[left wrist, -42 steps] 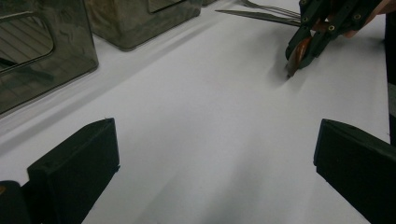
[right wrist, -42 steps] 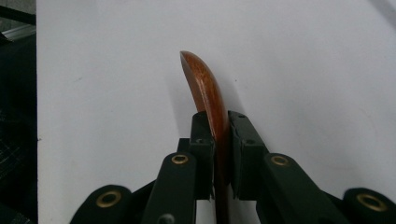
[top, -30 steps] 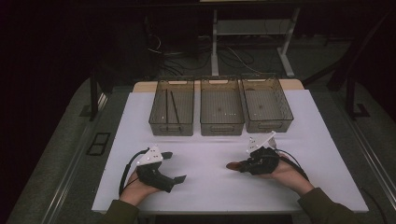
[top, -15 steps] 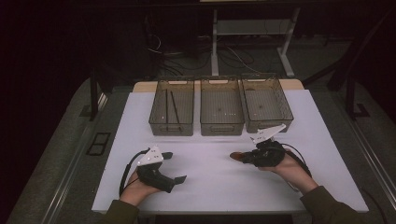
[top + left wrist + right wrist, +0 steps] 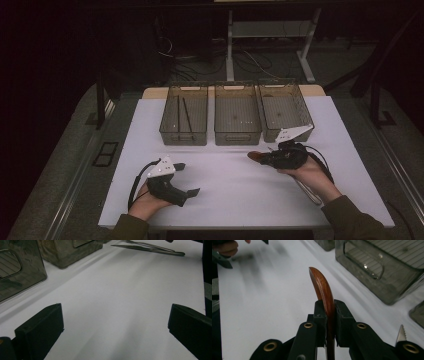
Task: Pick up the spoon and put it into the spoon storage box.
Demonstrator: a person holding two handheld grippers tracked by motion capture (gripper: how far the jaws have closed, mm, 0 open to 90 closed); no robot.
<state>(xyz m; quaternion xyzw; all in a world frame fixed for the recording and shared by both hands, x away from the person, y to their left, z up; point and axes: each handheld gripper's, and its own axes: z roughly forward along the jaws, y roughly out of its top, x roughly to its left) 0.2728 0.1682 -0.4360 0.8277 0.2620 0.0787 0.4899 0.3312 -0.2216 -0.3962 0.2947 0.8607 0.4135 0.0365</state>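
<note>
From above: three see-through bins in a row at the far side of the white table (image 5: 230, 200), namely a left bin (image 5: 184, 131) with two thin dark sticks (image 5: 186, 116) inside, a middle bin (image 5: 237, 125) and a right bin (image 5: 286, 112). Two grippers in two hands: left gripper (image 5: 192, 191) low at the near left, jaws spread with nothing between them; right gripper (image 5: 260, 157) near the front of the right bin, clamped on a knife (image 5: 253, 156) whose brown end pokes out toward the middle of the table. Along the left gripper: two black jaws wide apart over bare white surface, two bin fronts at upper left, and two slim metal pieces (image 5: 150, 249) lying far off near the top edge, kind not clear. Along the right gripper: jaws pressed tight on one wooden handle (image 5: 322, 287), reddish-brown, smooth, glossy and curved, rising between the pads above the table; a saw-toothed metal tip (image 5: 401, 335) at lower right; one bin with a cut-out grip just beyond, corners of two more at the edges.
</note>
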